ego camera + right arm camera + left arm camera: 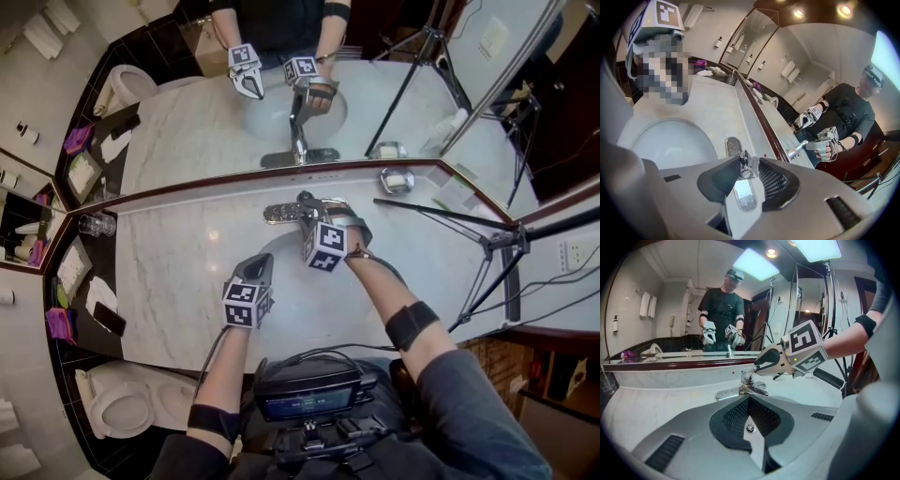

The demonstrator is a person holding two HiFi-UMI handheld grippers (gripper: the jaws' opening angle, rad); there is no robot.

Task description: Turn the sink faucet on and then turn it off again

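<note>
Clamping the right claw (309, 202) on the faucet handle (746, 165), clenched tight.
Faucet (277, 214) is sitting just behind the sink (292, 281) on the marble surface (178, 272); left claw (260, 269) is hovering clenched and empty over the sink's near side.

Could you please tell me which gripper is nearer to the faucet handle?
Right. The right gripper is at the faucet handle, its jaws closed on it. The left gripper, shut, hangs over the sink basin, apart from the handle.
</note>
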